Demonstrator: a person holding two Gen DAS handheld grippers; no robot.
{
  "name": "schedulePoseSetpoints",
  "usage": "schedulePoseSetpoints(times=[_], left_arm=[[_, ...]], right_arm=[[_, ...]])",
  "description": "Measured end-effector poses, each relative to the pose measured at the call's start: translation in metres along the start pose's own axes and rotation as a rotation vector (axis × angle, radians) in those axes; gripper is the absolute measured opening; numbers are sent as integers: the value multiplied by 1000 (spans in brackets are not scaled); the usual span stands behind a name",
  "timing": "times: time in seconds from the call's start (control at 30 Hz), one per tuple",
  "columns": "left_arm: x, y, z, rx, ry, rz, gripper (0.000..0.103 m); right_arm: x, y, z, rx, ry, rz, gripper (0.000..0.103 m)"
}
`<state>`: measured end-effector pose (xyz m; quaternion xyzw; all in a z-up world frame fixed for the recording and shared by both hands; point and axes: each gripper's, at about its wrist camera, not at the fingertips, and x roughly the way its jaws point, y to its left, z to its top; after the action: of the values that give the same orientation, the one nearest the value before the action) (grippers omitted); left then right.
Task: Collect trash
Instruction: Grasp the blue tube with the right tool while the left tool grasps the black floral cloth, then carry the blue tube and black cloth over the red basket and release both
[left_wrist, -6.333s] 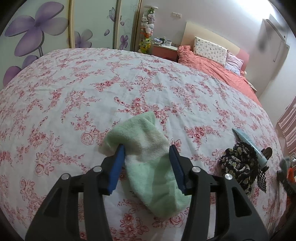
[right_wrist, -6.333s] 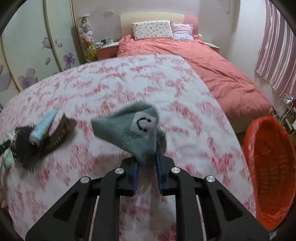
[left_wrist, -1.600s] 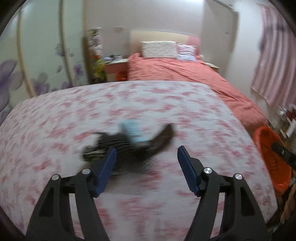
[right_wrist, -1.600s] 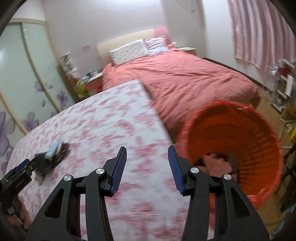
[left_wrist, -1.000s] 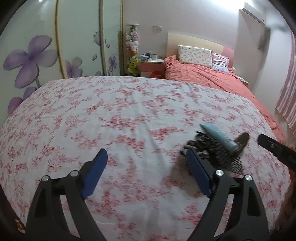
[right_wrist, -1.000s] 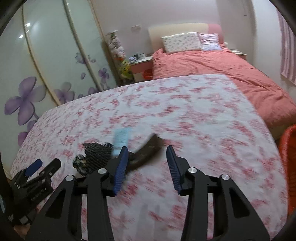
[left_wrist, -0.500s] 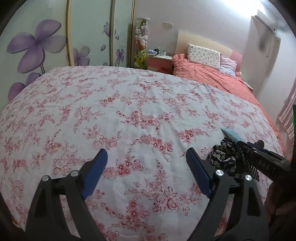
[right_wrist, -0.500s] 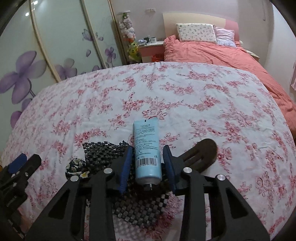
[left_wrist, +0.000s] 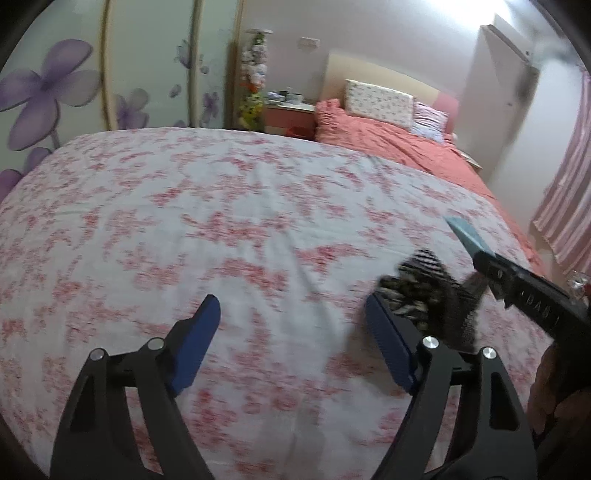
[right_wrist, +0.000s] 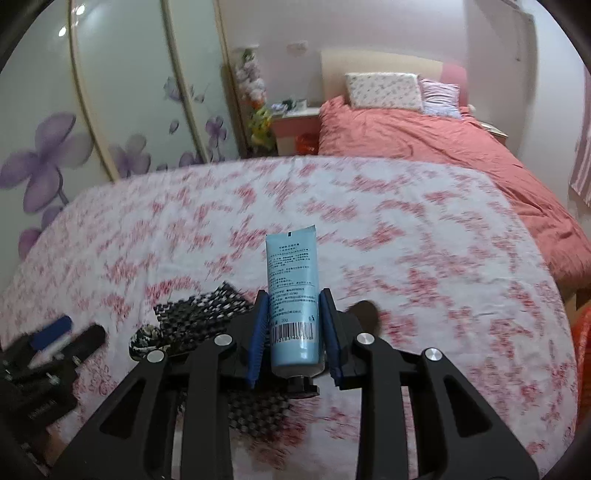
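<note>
**Blue tube clamped in right gripper, left one idle**

Pale-blue plastic tube (right_wrist: 293, 295) is sitting between the right gripper's (right_wrist: 294, 338) blue pads (right_wrist: 257, 332), cap end toward the camera, crimped end pointing up-frame. Pads are pressing both flanks of the tube near its barcode, so the grip is clenched on it. Tube appears lifted off the floral sheet (right_wrist: 424, 258); background is motion-blurred, suggesting the hand is moving. Holding low on the body probably keeps the tube from pivoting.

Black-and-white mesh cloth (right_wrist: 207, 314) is lying on the sheet at lower centre, just under and left of the fingers; a dark clip-like item (right_wrist: 364, 308) is peeking out right of them. Likely next trash.

Left gripper (left_wrist: 291, 339) is hovering low over the sheet, jaws spread wide, nothing between them. It is pointing up-frame, level, with the mesh cloth (left_wrist: 428, 295) just beyond its right pad (left_wrist: 388, 347). Right gripper (left_wrist: 532, 291) is entering from the right edge, tube tip (left_wrist: 467, 232) showing above it.

Orange basket edge (right_wrist: 581, 343) is showing at far right of the right view: probable drop point, though that is my guess.
</note>
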<state>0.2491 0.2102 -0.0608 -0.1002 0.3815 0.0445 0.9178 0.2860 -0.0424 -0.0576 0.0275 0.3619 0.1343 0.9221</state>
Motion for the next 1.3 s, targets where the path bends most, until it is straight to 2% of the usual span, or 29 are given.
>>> schedulePoseSetpoints(times=[0.17, 0.33, 0.47, 0.63, 0.77, 0.9, 1.13, 1.3], left_arm=[[5, -28, -6, 53, 22, -63, 75], [22, -48, -11, 78, 83, -90, 62], [36, -51, -11, 48, 119, -105, 52], [41, -52, -2, -5, 108, -146, 49], [46, -56, 4, -23, 106, -178, 19], [38, -61, 9, -4, 60, -160, 13], [3, -63, 26, 19, -39, -103, 12], [-27, -65, 37, 21, -104, -91, 12]], right_arm=[[-19, -29, 0, 43, -40, -37, 29], [-24, -46, -11, 76, -27, -57, 29], [-25, -55, -18, 88, -19, -58, 29], [-27, -64, -24, 93, -10, -55, 29], [-30, -70, -28, 99, -8, -58, 29], [-38, -76, -29, 105, -20, -63, 29], [-62, -84, -28, 123, -64, -64, 29], [-86, -89, -27, 133, -109, -62, 29]])
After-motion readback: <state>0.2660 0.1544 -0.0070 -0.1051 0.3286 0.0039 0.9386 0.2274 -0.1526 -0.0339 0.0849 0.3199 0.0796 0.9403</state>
